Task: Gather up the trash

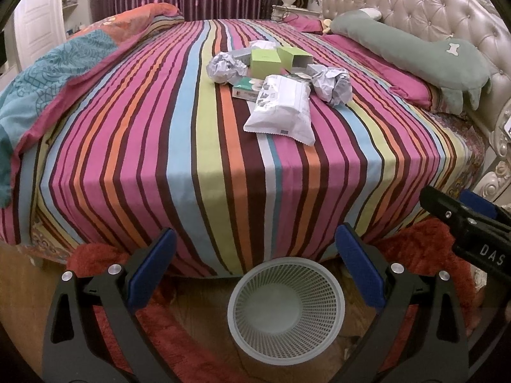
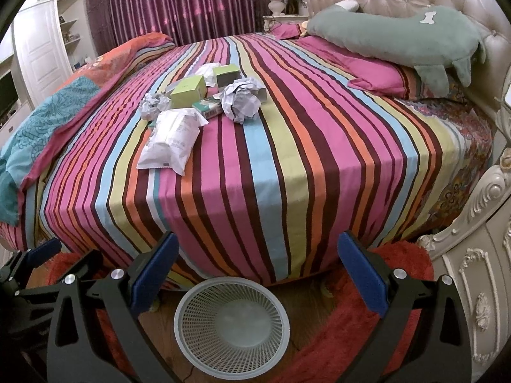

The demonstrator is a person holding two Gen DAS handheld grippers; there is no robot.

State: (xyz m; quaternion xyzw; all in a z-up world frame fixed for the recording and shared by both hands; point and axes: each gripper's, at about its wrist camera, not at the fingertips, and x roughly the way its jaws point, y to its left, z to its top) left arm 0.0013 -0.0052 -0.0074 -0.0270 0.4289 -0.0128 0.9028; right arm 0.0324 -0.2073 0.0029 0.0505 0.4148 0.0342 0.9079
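Note:
A pile of trash lies on the striped bed [image 1: 204, 146]: a white plastic packet [image 1: 281, 108], two crumpled paper balls [image 1: 225, 67] [image 1: 332, 84], green boxes [image 1: 265, 62] and a small teal carton [image 1: 247, 89]. The same pile shows in the right wrist view: packet [image 2: 172, 138], paper ball [image 2: 241, 99], green box [image 2: 188, 91]. A white mesh wastebasket [image 1: 286, 309] [image 2: 231, 325] stands empty on the floor by the bed's near edge. My left gripper [image 1: 255, 255] and right gripper [image 2: 255, 258] are both open and empty above the basket, well short of the trash.
A green dog-shaped cushion [image 1: 412, 48] and pink pillows [image 2: 373, 70] lie by the tufted headboard [image 1: 440, 3]. A folded quilt [image 1: 48, 73] lies at the bed's left. A red rug [image 2: 377, 303] covers the floor. An ornate white nightstand [image 2: 472, 287] stands at the right.

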